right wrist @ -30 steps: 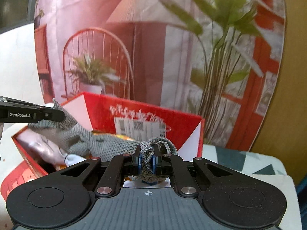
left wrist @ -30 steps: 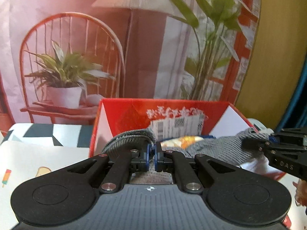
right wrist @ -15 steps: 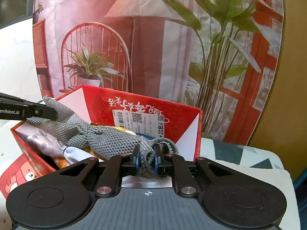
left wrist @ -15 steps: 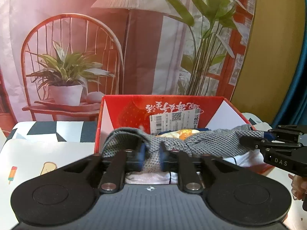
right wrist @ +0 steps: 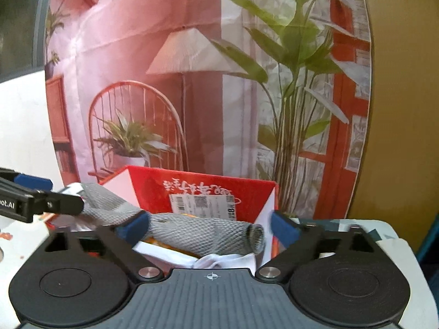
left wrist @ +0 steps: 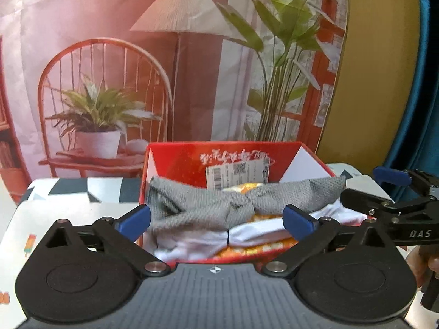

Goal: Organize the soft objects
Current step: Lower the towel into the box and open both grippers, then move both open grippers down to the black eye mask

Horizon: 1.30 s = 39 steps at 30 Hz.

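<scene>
Box: one red box (left wrist: 175, 164), open at the top, with a white label on its inside back wall.
Grey knit cloth: one (left wrist: 219, 205), lying long-ways across the top of the box, over the other things in it; no fingers touch it.
White cloth: one (left wrist: 192, 241), in the box under the grey one.
Orange and yellow thing: one (left wrist: 247, 187), deep in the box (too hidden to tell what it is).
Left gripper: one (left wrist: 216, 218), its fingers wide apart after just opening, with the grey cloth lying loose past them.
Right gripper: one (right wrist: 208, 226), its fingers also wide apart after just opening; the rolled end of the grey cloth sits loose between them.
Surface: a pale cloth with small pictures (left wrist: 30, 242) in front of the box, and a black and white pattern beside the box.
Room: a big printed backdrop (left wrist: 137, 41) behind the box, showing one lamp, one chair, two green plants.
</scene>
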### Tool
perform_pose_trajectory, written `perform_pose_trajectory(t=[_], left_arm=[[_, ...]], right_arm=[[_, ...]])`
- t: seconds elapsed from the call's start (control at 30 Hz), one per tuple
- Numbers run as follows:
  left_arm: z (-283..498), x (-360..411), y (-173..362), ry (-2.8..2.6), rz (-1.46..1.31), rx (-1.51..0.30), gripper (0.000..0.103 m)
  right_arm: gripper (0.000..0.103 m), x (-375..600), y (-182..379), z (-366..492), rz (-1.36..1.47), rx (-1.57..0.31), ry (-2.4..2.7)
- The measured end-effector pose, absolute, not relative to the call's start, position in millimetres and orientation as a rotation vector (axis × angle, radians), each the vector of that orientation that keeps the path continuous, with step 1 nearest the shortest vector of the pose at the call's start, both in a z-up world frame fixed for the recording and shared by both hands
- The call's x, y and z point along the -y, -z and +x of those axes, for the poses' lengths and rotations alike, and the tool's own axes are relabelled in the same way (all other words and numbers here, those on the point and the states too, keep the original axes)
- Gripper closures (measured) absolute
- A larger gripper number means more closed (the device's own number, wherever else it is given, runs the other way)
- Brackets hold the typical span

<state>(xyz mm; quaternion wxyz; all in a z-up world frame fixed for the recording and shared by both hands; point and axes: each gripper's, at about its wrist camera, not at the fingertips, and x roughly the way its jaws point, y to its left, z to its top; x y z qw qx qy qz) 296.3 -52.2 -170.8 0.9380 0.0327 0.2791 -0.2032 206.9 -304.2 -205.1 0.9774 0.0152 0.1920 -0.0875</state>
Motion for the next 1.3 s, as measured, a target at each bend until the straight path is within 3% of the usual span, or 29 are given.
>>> perform_pose_trajectory(t=[0.43, 0.73, 1.3], left_arm=[[254, 25, 228, 0.362, 0.045, -0.646, 0.000], [237, 19, 301, 0.341, 0.043, -0.797, 0.000], [214, 31, 323, 0.319, 0.131, -0.747, 0.000]], right_arm=[[0.000, 289, 237, 158, 0.133, -0.366, 0.157], [0.000, 282, 311, 134, 0.212, -0.547, 0.197], [0.000, 267, 346, 133, 0.189, -0.693, 0.176]])
